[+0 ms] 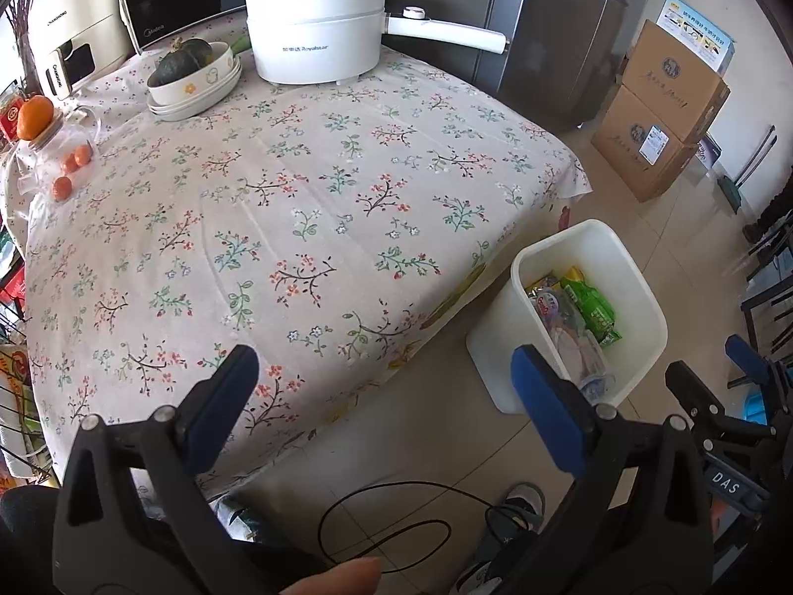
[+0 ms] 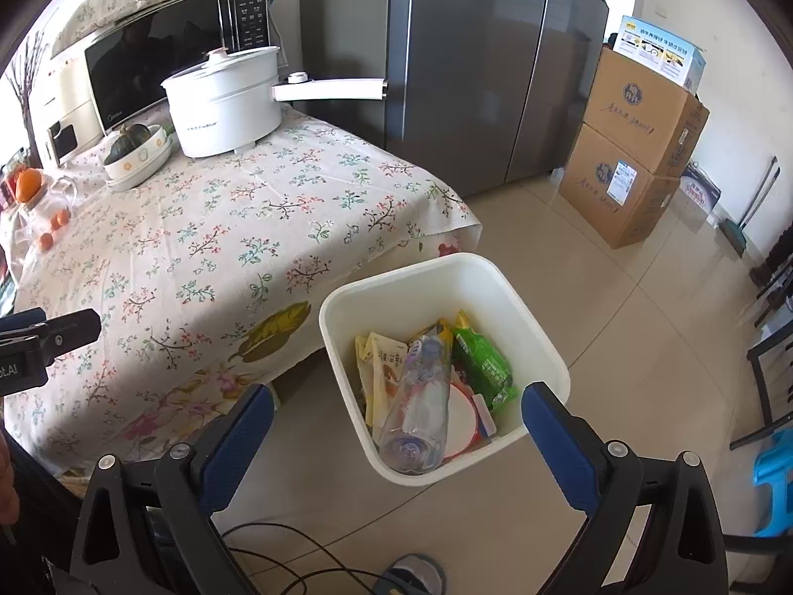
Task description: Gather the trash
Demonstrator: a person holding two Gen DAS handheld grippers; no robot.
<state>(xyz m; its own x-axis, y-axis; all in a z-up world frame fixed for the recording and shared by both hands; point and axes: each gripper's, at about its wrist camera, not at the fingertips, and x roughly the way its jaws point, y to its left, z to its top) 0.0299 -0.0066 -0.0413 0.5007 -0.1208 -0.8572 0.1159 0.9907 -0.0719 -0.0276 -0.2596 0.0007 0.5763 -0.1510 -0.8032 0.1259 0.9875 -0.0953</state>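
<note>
**Both claws empty, trash in the bin**

The right claw (image 2: 396,426) hangs over the white bin (image 2: 545,342) with its blue pads spread wide and nothing between them. The left claw (image 1: 384,396) is also spread wide and empty, hanging above the near edge of the table (image 1: 307,208) and the tiled floor.

The bin stands on the floor just beside the table's corner. Inside it lie a clear plastic bottle (image 2: 419,396), a green wrapper (image 2: 483,364), yellow packets (image 2: 379,362) and a round white lid (image 2: 461,421), all piled together.

A black cable (image 1: 386,520) loops on the floor near a shoe (image 1: 520,501).

Farther back on the flowered cloth stand a white electric pot (image 1: 317,25), a bowl holding a dark squash (image 1: 186,62) and a few oranges (image 1: 34,116). Cardboard boxes (image 2: 639,148) are stacked beyond the bin, beside a grey fridge (image 2: 476,59).
</note>
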